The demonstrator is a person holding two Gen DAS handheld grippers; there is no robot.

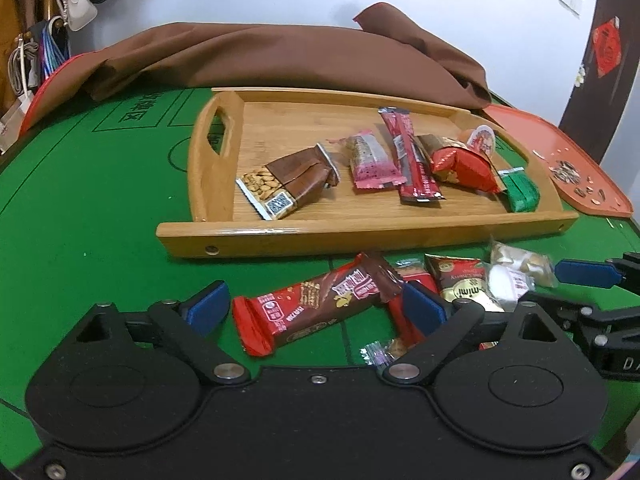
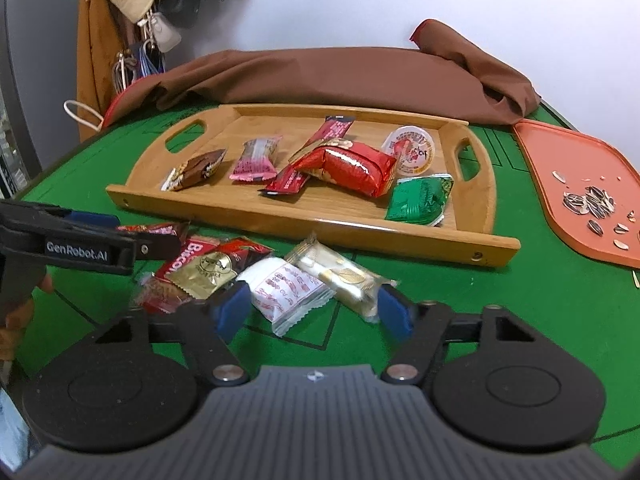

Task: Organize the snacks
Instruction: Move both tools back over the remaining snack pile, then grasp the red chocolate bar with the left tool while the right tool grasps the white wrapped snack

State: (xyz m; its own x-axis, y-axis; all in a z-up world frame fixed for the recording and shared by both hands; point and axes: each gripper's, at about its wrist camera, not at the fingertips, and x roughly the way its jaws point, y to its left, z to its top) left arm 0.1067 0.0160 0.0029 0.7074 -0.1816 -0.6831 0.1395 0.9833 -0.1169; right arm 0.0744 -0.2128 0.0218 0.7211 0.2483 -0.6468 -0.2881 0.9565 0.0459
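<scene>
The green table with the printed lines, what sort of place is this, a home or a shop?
Most likely a home game corner: a green felt game table, bags and keys hanging by the wall, and an orange tray of sunflower seed shells.

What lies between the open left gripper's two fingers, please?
In the left wrist view, a red-and-brown snack bar lies on the green table between the open left gripper's fingers, untouched by either; nothing else sits there.

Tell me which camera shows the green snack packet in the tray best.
The right wrist view: the green packet lies fully visible in the wooden tray, its crinkled face turned to the camera. The left wrist view shows it smaller and edge-on at the tray's far right, beside the red packet.
</scene>
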